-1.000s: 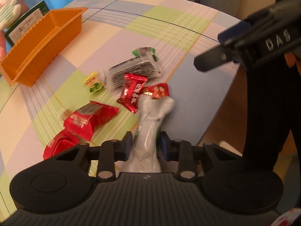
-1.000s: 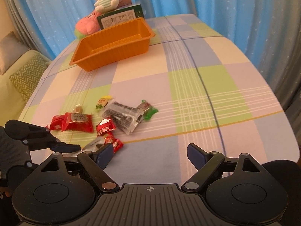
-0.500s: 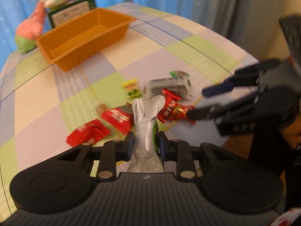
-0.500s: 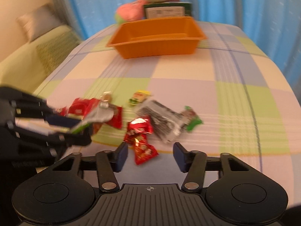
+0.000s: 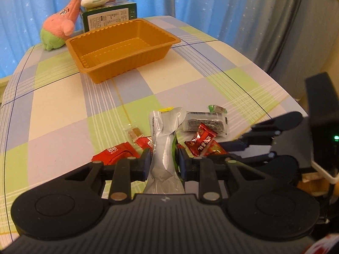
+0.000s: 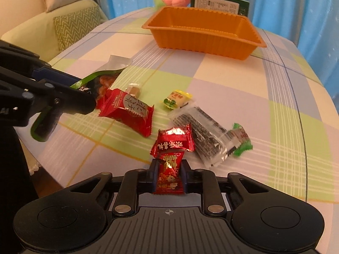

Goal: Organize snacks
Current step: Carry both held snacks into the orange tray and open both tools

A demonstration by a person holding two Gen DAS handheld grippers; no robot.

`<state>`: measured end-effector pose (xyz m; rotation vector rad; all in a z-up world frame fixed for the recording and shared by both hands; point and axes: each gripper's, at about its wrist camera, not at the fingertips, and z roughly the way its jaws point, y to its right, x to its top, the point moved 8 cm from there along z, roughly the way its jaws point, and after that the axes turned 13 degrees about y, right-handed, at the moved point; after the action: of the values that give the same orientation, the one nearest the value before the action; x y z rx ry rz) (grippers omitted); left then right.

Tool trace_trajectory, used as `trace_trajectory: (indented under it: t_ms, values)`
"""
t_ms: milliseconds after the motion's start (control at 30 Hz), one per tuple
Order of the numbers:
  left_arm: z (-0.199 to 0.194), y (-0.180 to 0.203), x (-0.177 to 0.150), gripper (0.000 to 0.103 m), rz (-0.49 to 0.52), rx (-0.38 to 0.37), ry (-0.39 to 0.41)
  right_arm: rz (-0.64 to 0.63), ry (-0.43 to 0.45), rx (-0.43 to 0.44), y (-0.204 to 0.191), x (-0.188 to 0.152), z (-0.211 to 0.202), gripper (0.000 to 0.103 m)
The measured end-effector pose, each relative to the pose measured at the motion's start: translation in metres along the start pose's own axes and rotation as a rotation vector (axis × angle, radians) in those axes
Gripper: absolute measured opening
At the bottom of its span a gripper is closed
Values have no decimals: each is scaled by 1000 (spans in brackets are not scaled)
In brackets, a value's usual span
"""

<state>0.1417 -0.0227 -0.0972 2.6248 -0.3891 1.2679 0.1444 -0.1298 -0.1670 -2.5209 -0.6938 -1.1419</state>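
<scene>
- R gripper sat nearest the table edge, jaws clamped on a small red candy; pads pressed both sides of the wrapper, candy upright between them.
- L gripper was also closed, pinching a long silver pouch w/ a green edge; the pouch stuck up and forward past the fingertips, floppy at the top.
- Step in hand, as I read it: both grippers loaded, carry to the orange tray. Best done by lifting straight up first so the candy clears the red foil packet touching it just ahead, then going forward one hand at a time.
- Pouch was gripped low, so it would likely sway; a slow carry and a drop from just above the rim seemed wise.
- Still on the cloth near the grippers: big red packet, small caramel, yellow-green candy, clear seaweed pack, green candy.
- Grippers were close together, L just beside the pile on the R gripper's left; collision risk if both moved at once.
- Table edge ran close beside the pile, so a nudged snack might slide off.
- Mid-table lay bare cloth btwn pile and tray, well apart: plenty of room.
- Tray was empty, far side of the table; green box and plush toys just behind it, so no overshooting.
</scene>
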Motion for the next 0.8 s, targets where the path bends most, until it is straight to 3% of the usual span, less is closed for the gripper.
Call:
trace_trajectory:
  t_ms: [267, 533, 800]
  values:
    - [-4, -12, 16, 24, -84, 48, 23, 80, 66, -1, 5, 25, -34, 21]
    - [4, -34, 74, 24, -148, 111, 96, 125, 199, -8, 29, 108, -43, 21]
    - [47, -73, 135, 24, -186, 147, 138, 125, 254, -13, 67, 192, 3, 21]
